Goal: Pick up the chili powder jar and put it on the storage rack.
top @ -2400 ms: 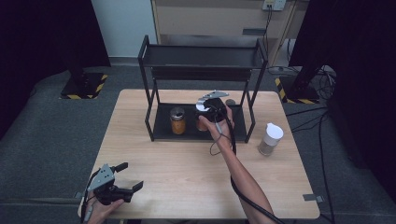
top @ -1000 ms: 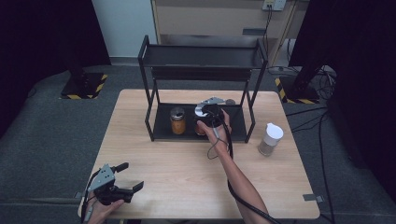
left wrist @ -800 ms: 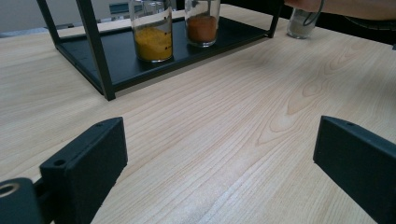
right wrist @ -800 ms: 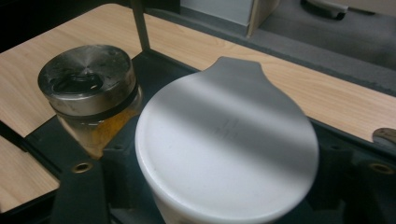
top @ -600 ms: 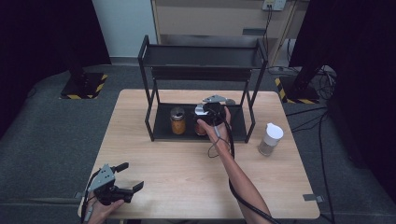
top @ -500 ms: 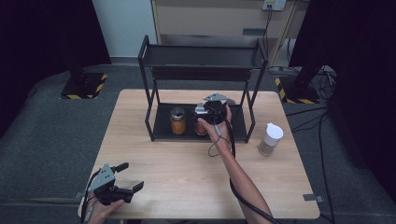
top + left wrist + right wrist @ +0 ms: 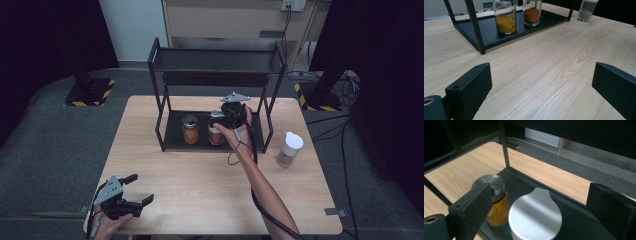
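Here the right gripper [image 7: 223,119], its jaws just opened wide, hangs above the orange spice jar [image 7: 215,134] it seems to have set on the rack's [image 7: 170,140] lower shelf beside the yellow one [image 7: 190,130]. Next, back out clear. No writing is legible.

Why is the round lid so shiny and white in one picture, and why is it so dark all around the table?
In the right gripper view, light glares off the metal lid of the nearer jar, washing it out. In the high view, the wooden table is lit while the sides fall into black shadow. In the left gripper view, the close black jaws look soft and the spice jars behind are sharper.
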A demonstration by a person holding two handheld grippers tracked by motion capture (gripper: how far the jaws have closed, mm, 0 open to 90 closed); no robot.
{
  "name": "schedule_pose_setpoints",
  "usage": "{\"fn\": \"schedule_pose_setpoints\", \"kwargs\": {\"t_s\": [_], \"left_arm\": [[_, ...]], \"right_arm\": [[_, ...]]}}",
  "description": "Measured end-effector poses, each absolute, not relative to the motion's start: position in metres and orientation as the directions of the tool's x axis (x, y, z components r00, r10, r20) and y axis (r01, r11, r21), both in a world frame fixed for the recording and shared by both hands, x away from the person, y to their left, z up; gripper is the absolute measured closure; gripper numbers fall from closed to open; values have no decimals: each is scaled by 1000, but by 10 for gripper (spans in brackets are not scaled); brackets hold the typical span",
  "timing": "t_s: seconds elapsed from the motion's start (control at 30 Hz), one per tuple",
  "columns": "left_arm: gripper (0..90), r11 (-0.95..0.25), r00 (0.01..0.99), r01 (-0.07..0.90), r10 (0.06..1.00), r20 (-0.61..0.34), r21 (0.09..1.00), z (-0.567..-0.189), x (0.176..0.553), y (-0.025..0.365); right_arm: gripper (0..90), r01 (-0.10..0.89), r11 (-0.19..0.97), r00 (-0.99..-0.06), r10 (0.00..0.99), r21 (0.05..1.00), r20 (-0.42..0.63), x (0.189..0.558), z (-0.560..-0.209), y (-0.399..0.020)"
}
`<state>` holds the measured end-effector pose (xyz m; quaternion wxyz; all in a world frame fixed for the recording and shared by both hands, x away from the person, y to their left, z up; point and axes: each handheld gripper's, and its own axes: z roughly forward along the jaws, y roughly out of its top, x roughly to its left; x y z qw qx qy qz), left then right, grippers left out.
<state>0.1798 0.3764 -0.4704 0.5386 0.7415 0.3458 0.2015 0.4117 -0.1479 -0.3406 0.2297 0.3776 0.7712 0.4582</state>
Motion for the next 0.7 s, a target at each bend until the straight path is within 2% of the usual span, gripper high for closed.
{"fn": "schedule_pose_setpoints", "kwargs": {"t_s": [0.7], "left_arm": [[17, -163, 681, 295, 727, -87, 941, -472, 181, 377]], "right_arm": [[69, 265, 294, -737, 675, 918, -3, 361, -306, -183]]}}
